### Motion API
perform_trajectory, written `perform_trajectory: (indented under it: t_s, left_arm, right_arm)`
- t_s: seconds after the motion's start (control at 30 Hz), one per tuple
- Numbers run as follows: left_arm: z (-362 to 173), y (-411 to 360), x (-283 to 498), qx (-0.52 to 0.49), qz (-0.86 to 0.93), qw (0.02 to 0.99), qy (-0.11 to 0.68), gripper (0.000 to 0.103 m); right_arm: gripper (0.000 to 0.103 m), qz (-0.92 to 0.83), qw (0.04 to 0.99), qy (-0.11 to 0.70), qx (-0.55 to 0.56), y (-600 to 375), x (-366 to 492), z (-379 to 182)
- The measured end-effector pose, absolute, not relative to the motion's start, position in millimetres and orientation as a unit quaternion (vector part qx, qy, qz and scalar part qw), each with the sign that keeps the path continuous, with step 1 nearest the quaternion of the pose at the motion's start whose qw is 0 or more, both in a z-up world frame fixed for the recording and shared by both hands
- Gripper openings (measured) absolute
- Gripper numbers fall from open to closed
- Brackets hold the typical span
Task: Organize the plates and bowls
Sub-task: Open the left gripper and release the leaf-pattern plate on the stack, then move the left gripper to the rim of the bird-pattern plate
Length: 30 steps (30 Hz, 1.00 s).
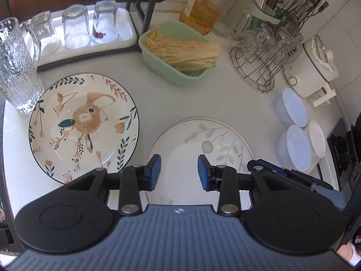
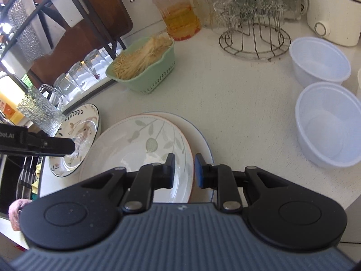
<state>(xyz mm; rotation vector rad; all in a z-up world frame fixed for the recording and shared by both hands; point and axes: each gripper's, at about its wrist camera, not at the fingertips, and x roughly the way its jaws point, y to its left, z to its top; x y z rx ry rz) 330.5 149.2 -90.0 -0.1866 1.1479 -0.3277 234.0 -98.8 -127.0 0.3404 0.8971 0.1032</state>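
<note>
A leaf-pattern plate (image 2: 135, 149) with an orange rim lies tilted on a larger blue-rimmed plate (image 2: 203, 140) on the white counter. My right gripper (image 2: 184, 170) is closed on the leaf plate's right rim. In the left wrist view my left gripper (image 1: 179, 172) is open and empty, hovering over the leaf plate (image 1: 203, 149). A rabbit-pattern plate (image 1: 83, 124) lies to its left and also shows in the right wrist view (image 2: 76, 140). Three translucent plastic bowls (image 1: 293, 146) stand at the right; two show in the right wrist view (image 2: 327, 122).
A textured glass pitcher (image 1: 18, 67) stands left of the rabbit plate. A green basket of noodles (image 1: 178, 52), a red-lidded jar (image 1: 203, 6), a wire glass rack (image 1: 264, 49), a white cooker (image 1: 313, 67) and a tray of upturned glasses (image 1: 76, 29) line the back.
</note>
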Motion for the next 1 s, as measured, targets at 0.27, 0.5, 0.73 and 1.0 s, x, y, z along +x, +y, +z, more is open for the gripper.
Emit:
perform_trajectory:
  t_s: [0.27, 0.5, 0.73, 1.0]
  left_arm:
    - [-56.9, 146.3, 310.4, -0.092, -0.152, 0.847, 0.501, 0.040]
    - [-20.8, 146.7, 279.8, -0.078, -0.130, 0.883, 0.443, 0.040]
    - [8.0, 160.5, 247.8, -0.069, -0.111, 0.907, 0.401, 0.040]
    - [13.6, 190.7, 210.4, -0.073, -0.086, 0.915, 0.388, 0.040]
  right_arm:
    - [0.023, 0.063, 0.905, 0.395, 0.146, -97.3, 223.7, -85.4]
    - [0.023, 0.075, 0.921, 0.356, 0.140, -94.0, 208.1, -41.2]
    - [0.023, 0.098, 0.933, 0.321, 0.132, -74.3, 193.2, -1.7]
    - [0.021, 0.124, 0.934, 0.312, 0.124, -47.6, 165.2, 14.8]
